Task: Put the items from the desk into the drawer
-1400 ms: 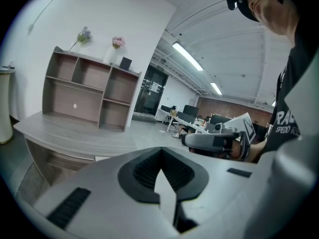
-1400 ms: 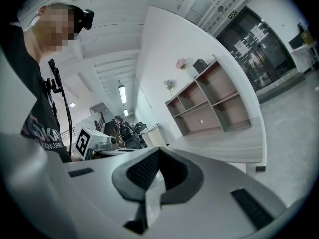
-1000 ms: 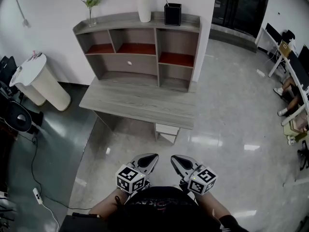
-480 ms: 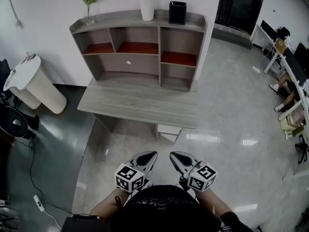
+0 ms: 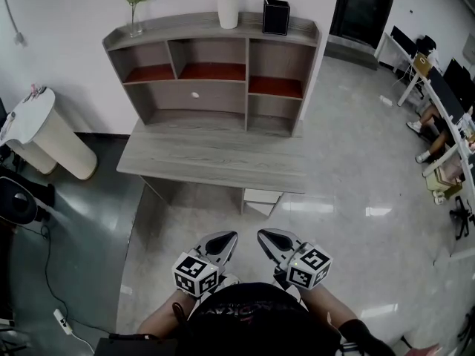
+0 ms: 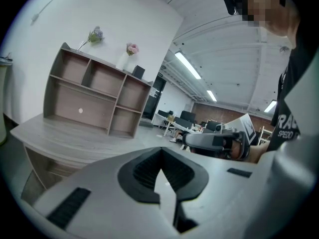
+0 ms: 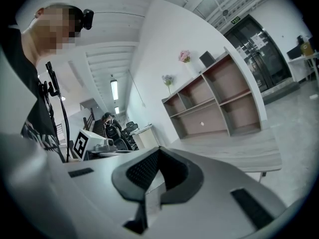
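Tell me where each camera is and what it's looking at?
Head view: on the person's head, looking down at the desk, left gripper, right gripper and forearms.
Left gripper view: on the left gripper, facing the desk; shut jaws, person's chest show.
Right gripper view: on the right gripper, facing the desk; shut jaws, chest.
All share the desk.

Both grippers empty, held low in front of the torso.
The left gripper (image 5: 225, 238) and right gripper (image 5: 266, 236) sit side by side, near but apart, jaws closed tip to tip, pointing forward.
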Tool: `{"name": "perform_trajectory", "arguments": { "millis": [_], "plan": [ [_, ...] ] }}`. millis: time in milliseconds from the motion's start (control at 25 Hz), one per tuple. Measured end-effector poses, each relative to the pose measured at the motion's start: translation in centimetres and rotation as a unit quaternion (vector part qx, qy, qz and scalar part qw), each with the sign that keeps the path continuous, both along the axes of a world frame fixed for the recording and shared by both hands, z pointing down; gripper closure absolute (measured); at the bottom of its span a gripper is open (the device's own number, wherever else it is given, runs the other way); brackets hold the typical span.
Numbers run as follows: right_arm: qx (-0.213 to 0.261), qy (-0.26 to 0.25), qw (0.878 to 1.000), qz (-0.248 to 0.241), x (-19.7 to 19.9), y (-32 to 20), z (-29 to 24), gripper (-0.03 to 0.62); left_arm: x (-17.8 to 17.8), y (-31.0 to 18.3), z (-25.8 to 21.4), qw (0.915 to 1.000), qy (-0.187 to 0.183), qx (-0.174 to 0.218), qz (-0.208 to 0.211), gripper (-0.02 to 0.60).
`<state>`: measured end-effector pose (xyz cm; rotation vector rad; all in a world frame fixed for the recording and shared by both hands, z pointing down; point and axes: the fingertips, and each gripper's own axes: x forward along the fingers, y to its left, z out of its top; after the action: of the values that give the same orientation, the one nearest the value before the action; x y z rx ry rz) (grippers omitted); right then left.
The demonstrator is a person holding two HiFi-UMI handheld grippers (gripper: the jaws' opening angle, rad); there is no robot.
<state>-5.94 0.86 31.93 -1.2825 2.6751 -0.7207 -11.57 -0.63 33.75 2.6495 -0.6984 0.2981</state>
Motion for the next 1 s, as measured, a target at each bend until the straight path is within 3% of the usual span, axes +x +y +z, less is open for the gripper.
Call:
{"name": "perform_trajectory", "arguments": {
  "millis": [560, 1000],
  "plan": [
    [0.016, 0.008, 1.0, -0.009, -3.0, -2.6, -0.6, 0.577, -4.4, -1.4, -0.3, 0.9995, 0.006, 0.016, -0.027, 0.569],
    [0.044, 0.02, 0.999, -0.007, 1.2, -7.3, -2.3, 0.577, -2.6, -4.0, -0.2, 0.9981, 0.01, 0.015, -0.058, 0.569]
  ]
}}
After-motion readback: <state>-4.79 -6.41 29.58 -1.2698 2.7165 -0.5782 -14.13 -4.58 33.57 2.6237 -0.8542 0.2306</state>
